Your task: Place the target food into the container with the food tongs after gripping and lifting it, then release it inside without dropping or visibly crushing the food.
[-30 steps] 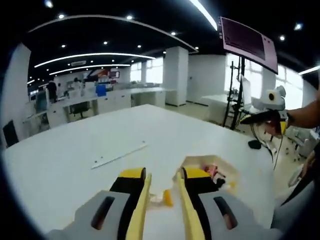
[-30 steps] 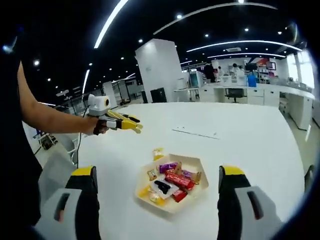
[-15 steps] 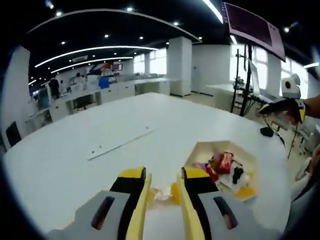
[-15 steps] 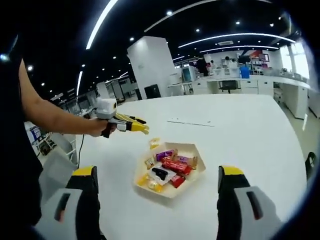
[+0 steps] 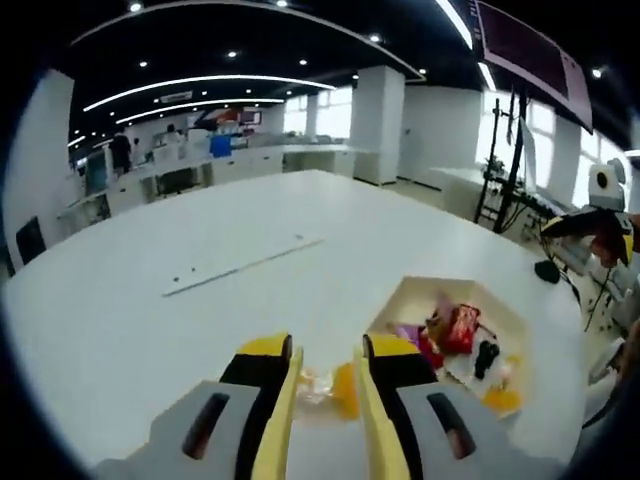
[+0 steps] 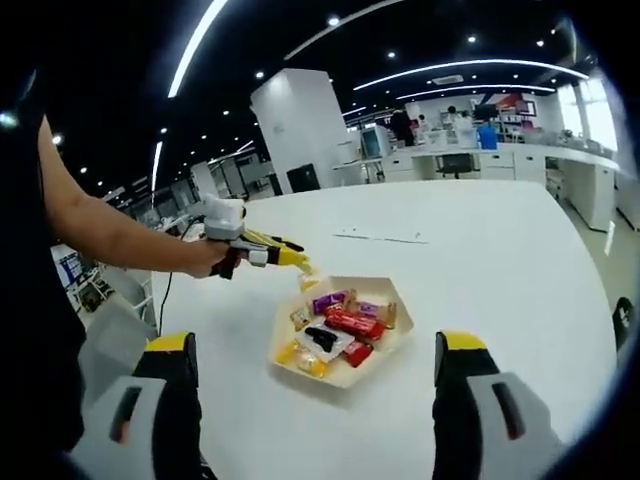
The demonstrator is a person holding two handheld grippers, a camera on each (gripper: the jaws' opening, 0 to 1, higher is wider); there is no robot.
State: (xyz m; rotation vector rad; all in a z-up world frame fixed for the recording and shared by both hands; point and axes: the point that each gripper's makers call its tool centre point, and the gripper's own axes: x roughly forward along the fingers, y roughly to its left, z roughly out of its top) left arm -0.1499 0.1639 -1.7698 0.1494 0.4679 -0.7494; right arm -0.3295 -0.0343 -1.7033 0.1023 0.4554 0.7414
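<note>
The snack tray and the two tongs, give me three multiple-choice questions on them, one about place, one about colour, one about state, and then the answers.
1. Where is the yellow wrapped candy?
A. Between the jaws of the left tongs
B. On the floor
C. Between the jaws of the right tongs

2. What colour is the hexagonal tray?
A. Blue
B. Cream white
C. Black

3. How do the jaws of the right tongs stand?
A. Shut on a red bar
B. Shut on nothing
C. Wide apart, holding nothing

Answers:
1. A: the left gripper view has the candy pinched between its own yellow jaws, and the right gripper view has it at those tips, beside the tray's far edge.
2. B: both views show a pale cream tray on the white table.
3. C: the right gripper view has its jaws far apart, with the tray in the gap beyond them.
</note>
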